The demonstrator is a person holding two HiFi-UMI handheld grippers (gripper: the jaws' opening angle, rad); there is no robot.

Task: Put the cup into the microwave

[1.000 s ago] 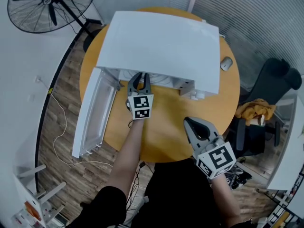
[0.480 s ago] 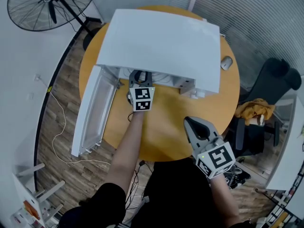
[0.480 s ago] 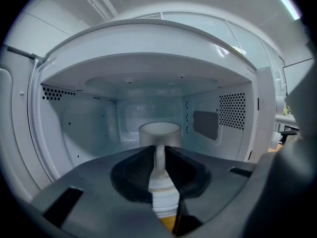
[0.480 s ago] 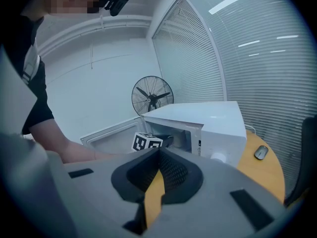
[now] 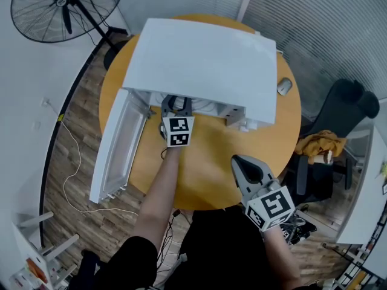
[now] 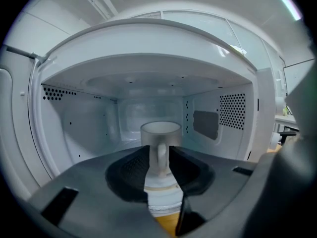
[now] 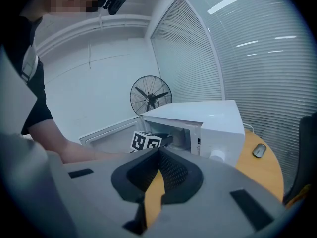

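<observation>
Since the earlier frame the left gripper [image 5: 176, 103] has gone a little deeper into the mouth of the microwave [image 5: 205, 59]. Its jaws have just been opening: the handle of the cup [image 6: 160, 133] stands between them, but the pads do not seem to press on it. The cup sits upright on the cavity floor, so the placing looks done. What is left is to draw the gripper out and perhaps close the door [image 5: 118, 147], which hangs wide open. Nothing else is inside the microwave, and what the cup holds I cannot tell. The right gripper [image 5: 237, 160] waits over the table [image 5: 205, 162], jaws together and empty.
</observation>
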